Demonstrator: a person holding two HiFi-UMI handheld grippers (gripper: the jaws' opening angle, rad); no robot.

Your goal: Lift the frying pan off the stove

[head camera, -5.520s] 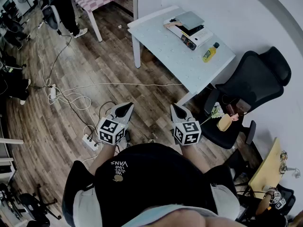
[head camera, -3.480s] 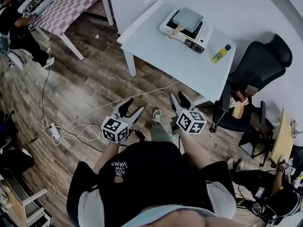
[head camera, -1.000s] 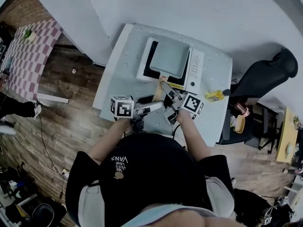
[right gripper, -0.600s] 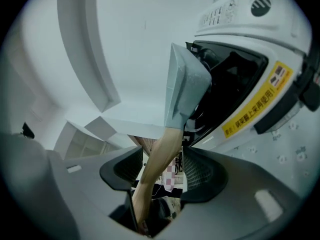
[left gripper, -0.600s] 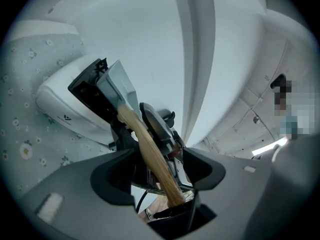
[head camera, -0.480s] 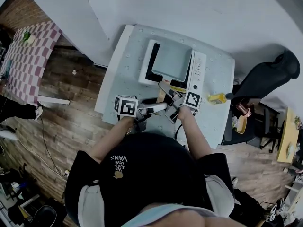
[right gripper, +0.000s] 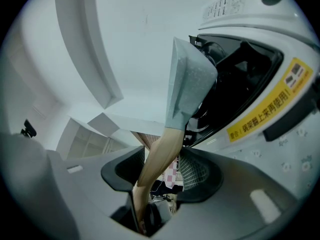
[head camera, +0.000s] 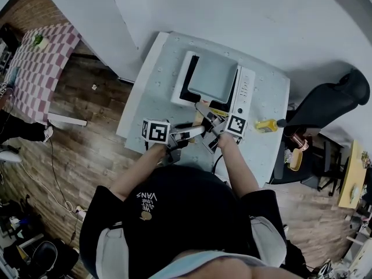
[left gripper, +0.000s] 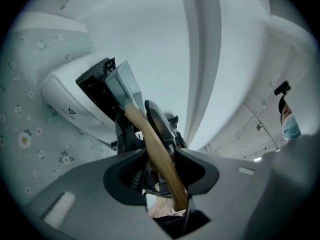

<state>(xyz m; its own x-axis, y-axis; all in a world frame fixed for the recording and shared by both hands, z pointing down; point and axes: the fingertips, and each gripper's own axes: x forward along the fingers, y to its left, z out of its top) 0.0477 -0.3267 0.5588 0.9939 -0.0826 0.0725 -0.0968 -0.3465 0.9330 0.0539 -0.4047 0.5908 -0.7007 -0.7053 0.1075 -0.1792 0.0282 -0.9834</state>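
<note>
The grey pan (head camera: 212, 77) sat flat on the stove (head camera: 244, 90), its wooden handle (head camera: 199, 119) sticking out over the stove's front edge. Both grippers were at that handle, just off the stove's front: the left gripper (head camera: 199, 129) reached across from the left, the right gripper (head camera: 204, 110) from the right. The left jaws were closing, and the handle filled the gap, snug against both pads. The right jaws were closing too with the handle between them, but a gap showed beside one pad, so no clamp there. A yellow bottle (head camera: 267, 124) lay off the stove's front right corner. The pan was not yet lifted.
</note>
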